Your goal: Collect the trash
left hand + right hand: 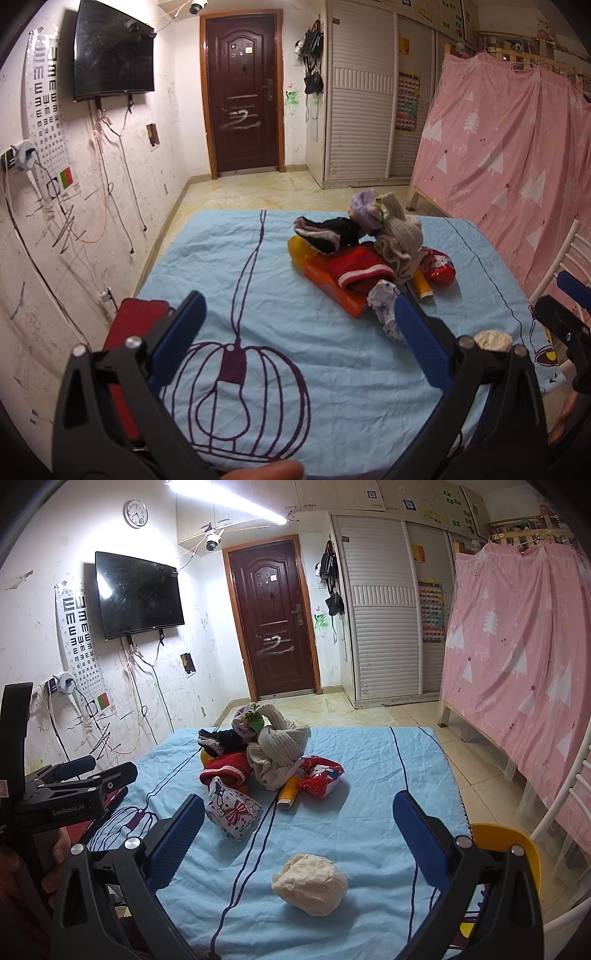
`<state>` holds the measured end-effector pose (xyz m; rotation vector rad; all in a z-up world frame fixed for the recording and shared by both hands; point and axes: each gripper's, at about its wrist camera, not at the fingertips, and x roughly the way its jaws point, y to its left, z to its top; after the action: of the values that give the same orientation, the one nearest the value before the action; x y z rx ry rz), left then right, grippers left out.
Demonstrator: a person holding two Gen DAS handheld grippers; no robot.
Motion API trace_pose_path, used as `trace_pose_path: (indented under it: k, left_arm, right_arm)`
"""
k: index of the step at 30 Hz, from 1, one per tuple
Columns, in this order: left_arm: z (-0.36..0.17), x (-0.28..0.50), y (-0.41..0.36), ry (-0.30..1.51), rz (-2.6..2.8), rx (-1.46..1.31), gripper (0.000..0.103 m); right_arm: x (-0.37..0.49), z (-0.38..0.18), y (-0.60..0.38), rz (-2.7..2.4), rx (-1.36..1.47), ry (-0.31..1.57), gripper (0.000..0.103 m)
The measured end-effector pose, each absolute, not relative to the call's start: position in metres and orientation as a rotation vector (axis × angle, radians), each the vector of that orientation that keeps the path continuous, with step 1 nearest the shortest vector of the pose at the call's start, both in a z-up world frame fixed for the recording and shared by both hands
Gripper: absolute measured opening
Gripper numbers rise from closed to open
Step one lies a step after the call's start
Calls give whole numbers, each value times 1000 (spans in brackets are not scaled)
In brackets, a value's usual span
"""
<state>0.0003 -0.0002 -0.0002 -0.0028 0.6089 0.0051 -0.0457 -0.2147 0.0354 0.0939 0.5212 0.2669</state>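
Right wrist view, crumpled paper ball (309, 883) between open right claw (295, 823) fingers

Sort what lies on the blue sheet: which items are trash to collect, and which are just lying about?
Trash, probably: crumpled paper ball; Hello Kitty wrapper; red snack bag; yellow tube.

Lying about: beige knotted socks; red sock; black sock; purple sock; orange box.

The left gripper (295, 332) is held level with its blue fingers (419, 332) spread wide, nothing between them. The right gripper (299, 834) is likewise spread wide and empty. A hand (55, 860) is seen gripping the left gripper's handle.
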Motion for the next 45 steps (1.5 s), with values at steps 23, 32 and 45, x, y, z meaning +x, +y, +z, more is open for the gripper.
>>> trace_pose_path:
  k: [23,32,45]
  left_arm:
    - [-11,7,3,638,-20,-3,98]
    - [-19,38,-20,744,-124,54,98]
    - [-68,83,-76,1070,-317,-22,66]
  right_arm:
    - [-44,31,-221,192,32,526,95]
    - [-54,3,-250,183,18,593,95]
    - [-41,-24,-249,341,66,658,95]
